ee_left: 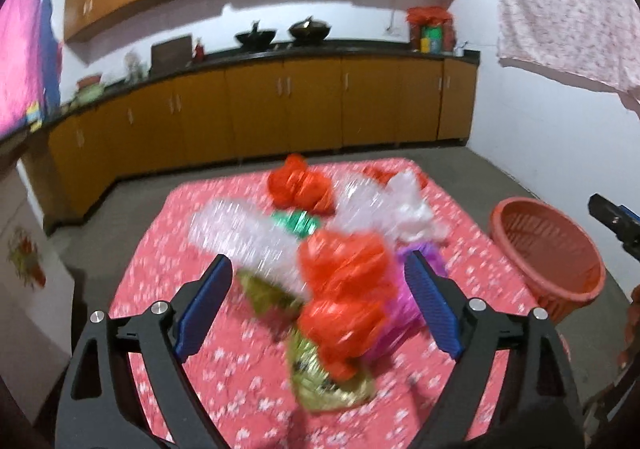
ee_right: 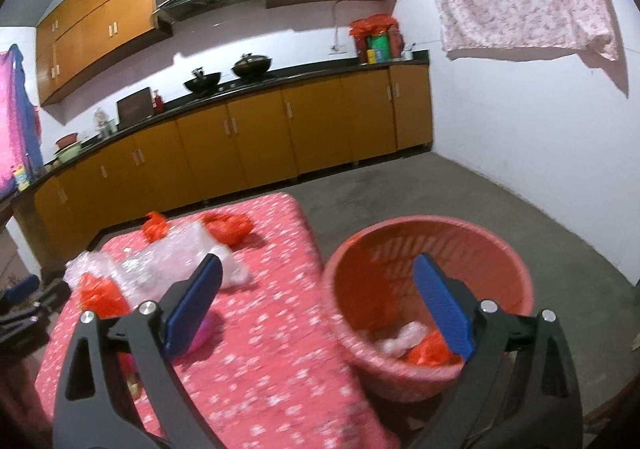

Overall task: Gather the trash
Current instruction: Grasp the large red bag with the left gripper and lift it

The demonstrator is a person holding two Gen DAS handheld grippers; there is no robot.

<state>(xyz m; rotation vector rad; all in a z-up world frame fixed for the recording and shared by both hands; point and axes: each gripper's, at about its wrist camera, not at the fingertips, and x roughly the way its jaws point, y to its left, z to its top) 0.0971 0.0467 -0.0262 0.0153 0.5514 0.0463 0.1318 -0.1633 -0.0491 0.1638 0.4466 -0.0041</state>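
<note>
Both grippers empty, jaws spread: left gripper (ee_left: 318,305) frames the red bag (ee_left: 344,269) mid-frame amid the table pile, right gripper (ee_right: 316,309) hangs by the basket (ee_right: 500,249) lower right (some trash inside), so a hasty pinch risks dragging neighbouring wrappers off the table (ee_left: 248,389).

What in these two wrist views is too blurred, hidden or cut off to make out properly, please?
- Left wrist view: the trash pile on the table is motion-blurred, so separate pieces cannot be counted.
- Left wrist view: the purple item is partly hidden behind the orange bag.
- Right wrist view: the basket contents are partly covered by the right gripper.
- Right wrist view: the left gripper is cut off by the edge.
</note>
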